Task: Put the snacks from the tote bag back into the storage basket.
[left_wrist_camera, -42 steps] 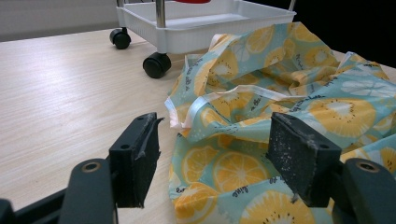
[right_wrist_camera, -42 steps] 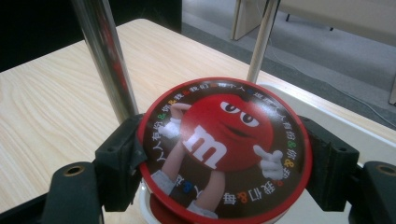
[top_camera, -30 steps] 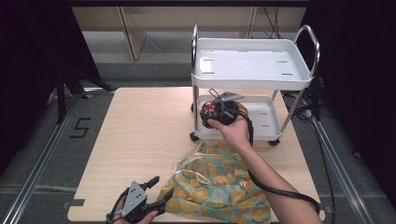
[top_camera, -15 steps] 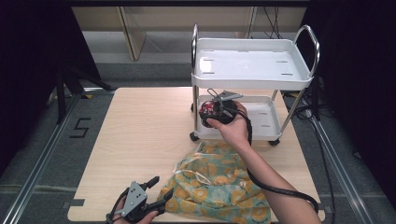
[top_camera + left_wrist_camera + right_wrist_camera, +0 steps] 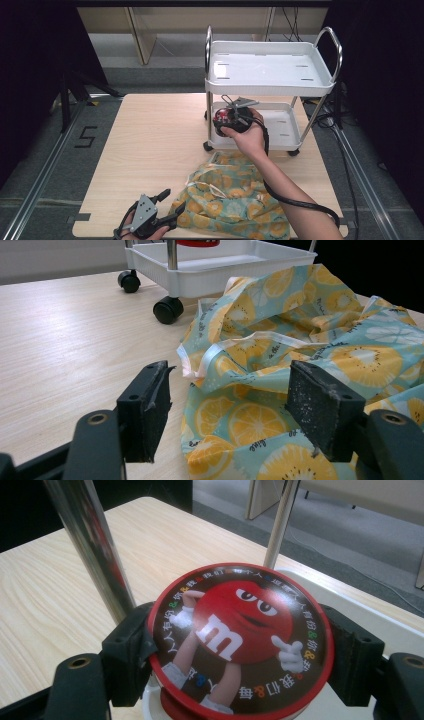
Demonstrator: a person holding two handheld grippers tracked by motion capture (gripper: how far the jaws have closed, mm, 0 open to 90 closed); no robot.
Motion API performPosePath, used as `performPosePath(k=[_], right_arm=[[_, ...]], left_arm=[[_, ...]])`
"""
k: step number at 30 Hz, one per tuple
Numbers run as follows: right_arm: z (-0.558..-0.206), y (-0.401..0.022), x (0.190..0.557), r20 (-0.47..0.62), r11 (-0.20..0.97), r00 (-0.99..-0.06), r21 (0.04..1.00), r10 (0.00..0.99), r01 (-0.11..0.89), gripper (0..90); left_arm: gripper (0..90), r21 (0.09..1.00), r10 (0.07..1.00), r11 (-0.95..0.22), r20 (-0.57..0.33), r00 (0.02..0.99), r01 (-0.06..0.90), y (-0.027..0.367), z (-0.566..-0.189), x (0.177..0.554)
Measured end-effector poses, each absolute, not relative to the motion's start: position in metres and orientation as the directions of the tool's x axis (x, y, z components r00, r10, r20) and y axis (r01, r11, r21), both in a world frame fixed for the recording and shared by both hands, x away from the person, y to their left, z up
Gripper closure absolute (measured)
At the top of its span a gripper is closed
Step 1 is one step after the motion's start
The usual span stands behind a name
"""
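Tin (image 5: 239,640) — between right tool (image 5: 240,650) jaws

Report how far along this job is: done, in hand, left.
Done: the round red tin is gripped between the right gripper's jaws and held at the cart's lower tray. In hand: placing it; the tin does not look released yet. Left: letting go of it, and the lemon-print cloth lies crumpled on the table, with the left gripper open beside it, gripping nothing.
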State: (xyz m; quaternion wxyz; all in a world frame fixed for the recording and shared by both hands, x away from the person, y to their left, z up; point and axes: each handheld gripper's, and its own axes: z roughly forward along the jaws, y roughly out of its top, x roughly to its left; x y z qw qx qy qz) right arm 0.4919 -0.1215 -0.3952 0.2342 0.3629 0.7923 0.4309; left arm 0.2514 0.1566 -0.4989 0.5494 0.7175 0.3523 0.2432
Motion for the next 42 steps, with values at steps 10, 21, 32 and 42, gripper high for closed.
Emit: performPosePath(k=[10, 21, 32, 42], right_arm=[[-0.397, -0.121, 0.495, -0.068, 0.374, -0.627, 0.851, 0.776, 0.37, 26.7], [-0.402, -0.118, 0.496, -0.04, 0.364, -0.625, 0.841, 0.78, 0.401, 26.7], [-0.406, -0.117, 0.499, -0.039, 0.368, -0.632, 0.84, 0.774, 0.398, 26.7], [-0.41, -0.117, 0.5, -0.037, 0.368, -0.628, 0.836, 0.778, 0.407, 26.7]], left_arm=[[33.3, 0.96, 0.774, -0.144, -0.042, 0.631, 0.24, 0.156, -0.499, 0.251], [33.3, 0.96, 0.773, -0.149, -0.037, 0.634, 0.238, 0.157, -0.499, 0.251], [33.3, 0.96, 0.77, -0.159, -0.027, 0.638, 0.233, 0.157, -0.499, 0.252], [33.3, 0.959, 0.769, -0.16, -0.026, 0.638, 0.232, 0.158, -0.499, 0.252]])
